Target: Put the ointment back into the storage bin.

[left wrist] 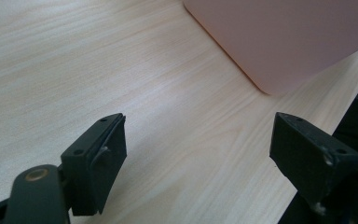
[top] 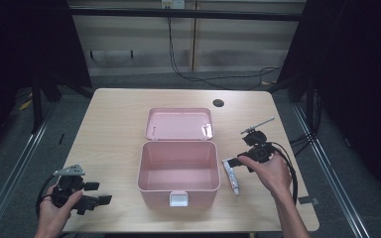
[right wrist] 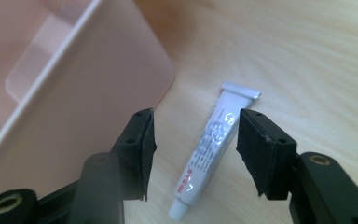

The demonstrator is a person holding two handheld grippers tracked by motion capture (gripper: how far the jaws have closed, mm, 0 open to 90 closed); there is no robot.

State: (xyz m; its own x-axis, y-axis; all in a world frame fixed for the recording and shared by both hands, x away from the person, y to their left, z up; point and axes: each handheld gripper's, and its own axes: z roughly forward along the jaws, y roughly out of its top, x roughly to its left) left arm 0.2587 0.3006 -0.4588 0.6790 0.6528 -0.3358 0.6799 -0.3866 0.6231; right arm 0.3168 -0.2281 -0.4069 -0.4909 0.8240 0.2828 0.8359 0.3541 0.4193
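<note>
An open pink box [top: 154, 196] stands mid-table, its lid [top: 178, 124] laid back flat behind it and its inside bare. Just right of it lies a small white tube [top: 232, 176] with red print, flat on the wood. My right gripper [top: 234, 162] hovers over the tube's far end. In the right gripper view the tube [right wrist: 214, 140] lies between the jaws of the right gripper [right wrist: 193, 135], which stand open and apart from it, with the box wall [right wrist: 74, 84] to the left. My left gripper [top: 99, 193] rests open at the front left. The left gripper [left wrist: 198, 140] faces the box's corner [left wrist: 289, 37] with nothing between its jaws.
The wooden table [top: 119, 119] has a round cable hole [top: 218, 103] at the back right. Its front edge runs close under both hands. Cables trail across the floor behind the table, and dark curtains hang at both sides.
</note>
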